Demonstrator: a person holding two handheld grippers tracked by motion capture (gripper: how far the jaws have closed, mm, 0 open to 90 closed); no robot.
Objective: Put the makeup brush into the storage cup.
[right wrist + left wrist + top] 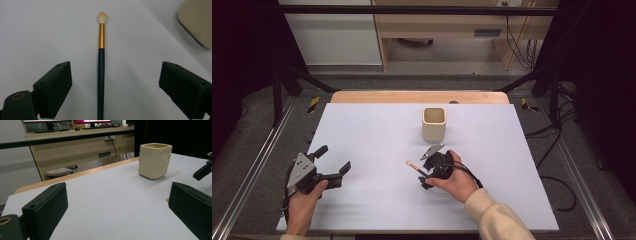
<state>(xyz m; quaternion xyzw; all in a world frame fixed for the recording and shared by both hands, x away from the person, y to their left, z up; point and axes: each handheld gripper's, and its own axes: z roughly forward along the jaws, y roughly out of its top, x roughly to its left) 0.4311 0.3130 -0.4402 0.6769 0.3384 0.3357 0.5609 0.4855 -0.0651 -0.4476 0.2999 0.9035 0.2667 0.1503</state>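
The tabletop (362,200) is covered by a flat, matte, pale sheet with a wooden edge showing at the far side; it offers little grip, so a thin round item can roll on it. Toward the far middle stands the cup (434,124), a cream, squarish vessel with rounded corners and a slightly uneven wall, probably ceramic (judge it rigid, moderately heavy and breakable); its mouth is open and it stands upright. The left gripper (333,163) rests at the near left of the tabletop, its fingers (46,206) spread wide with nothing between them, aimed toward the cup. The right gripper (423,172) sits near the middle, just in front of the cup, and its fingers (53,86) are likewise apart, straddling the brush (101,75) without touching it. The brush lies flat on the tabletop between those fingers, its tip pointing away from the hand; it has a slim dark handle, a gold metal ferrule and a small soft pale tuft. Expect it to be very light, stiff along the handle, smooth and apt to slip or roll. Take hold across the dark handle, near its middle, clear of the ferrule; never clamp the tuft, which would deform.
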